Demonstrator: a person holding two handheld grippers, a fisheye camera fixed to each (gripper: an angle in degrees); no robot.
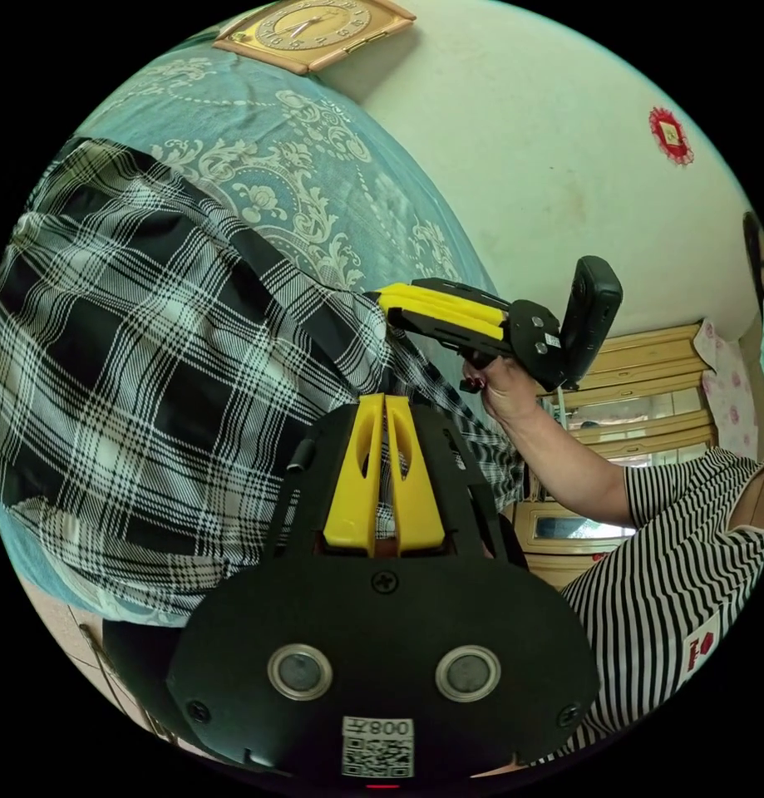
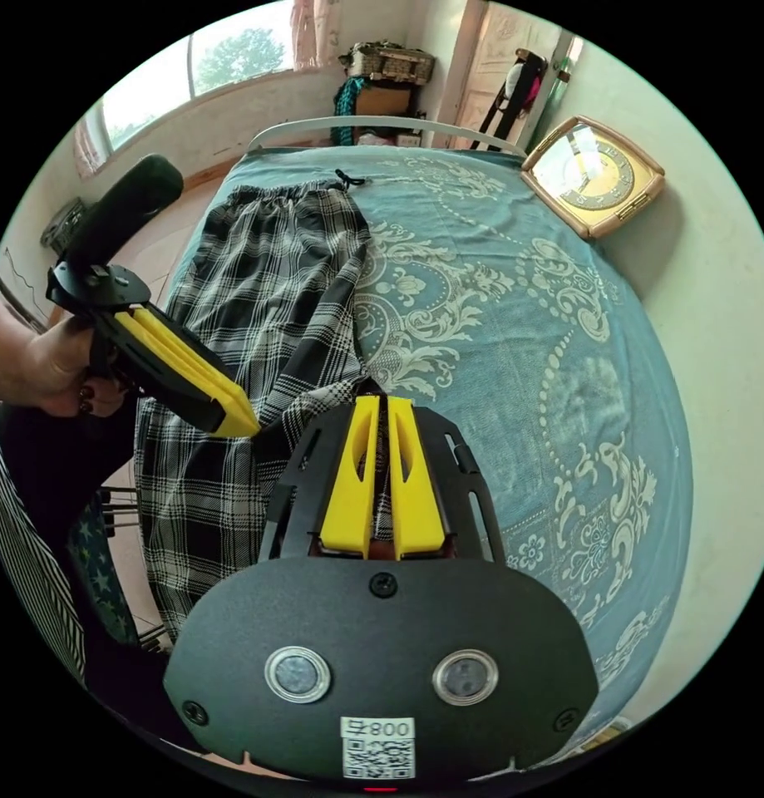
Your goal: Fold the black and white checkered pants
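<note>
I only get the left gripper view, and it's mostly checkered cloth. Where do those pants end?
Observer: In the right gripper view the checkered pants stretch up the bed, waistband at the far end.
Operator: Anything past the bed?
Observer: A window on the far wall.
Operator: What's the other yellow tool doing?
Observer: The right gripper is closed on the pants' hem, beside the left gripper.

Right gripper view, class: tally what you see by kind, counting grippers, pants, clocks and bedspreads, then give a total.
Grippers: 2, the right gripper and the left gripper
Checkered pants: 1
Clock: 1
Blue bedspread: 1
Total: 5
</note>
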